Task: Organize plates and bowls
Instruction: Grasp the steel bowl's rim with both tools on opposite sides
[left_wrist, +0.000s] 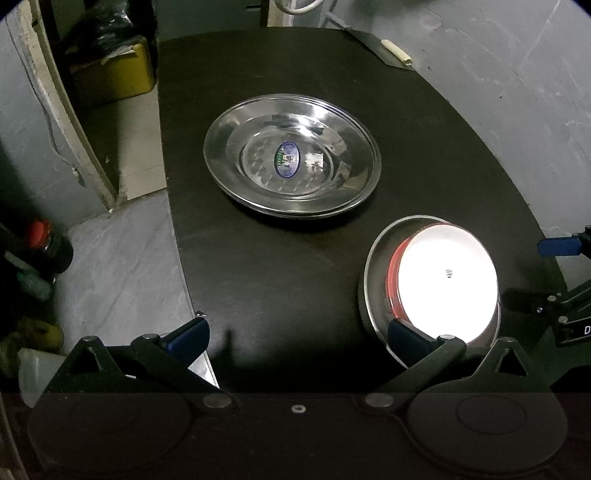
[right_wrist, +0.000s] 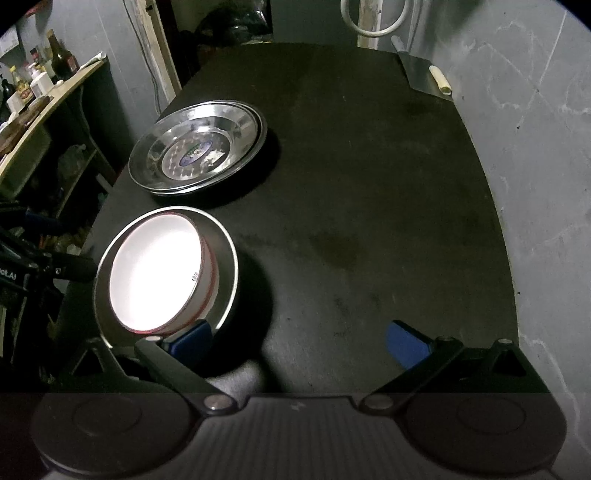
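Now, both tools hang over the near edge of the dark counter (right_wrist: 369, 184), and neither carries anything: the left hand-held gripper (left_wrist: 299, 338) is spread wide over bare counter, its right finger (left_wrist: 410, 338) overlapping the near rim of the bowl stack in view, contact not certain; the right hand-held gripper (right_wrist: 299, 341) is spread just as wide, its left finger (right_wrist: 192, 341) at the same rim from the other side. The task's things sit in two piles: steel plates (left_wrist: 291, 155) stacked mid-counter toward its left edge, and nearer, a white bowl with a red rim (left_wrist: 448, 280) nested off-centre and tilted inside a steel bowl (left_wrist: 369, 280). Judged step: sorting looks close to finished, with seating the white bowl level the likely remainder. To do it well, pinch the red rim on the high side, lift slightly, centre it, then let go low so it does not clatter; steady the steel bowl with the other tool. Count: plates, at least two by the doubled rims, possibly three; bowls, two; one cleaver (right_wrist: 424, 74) at the far right corner.
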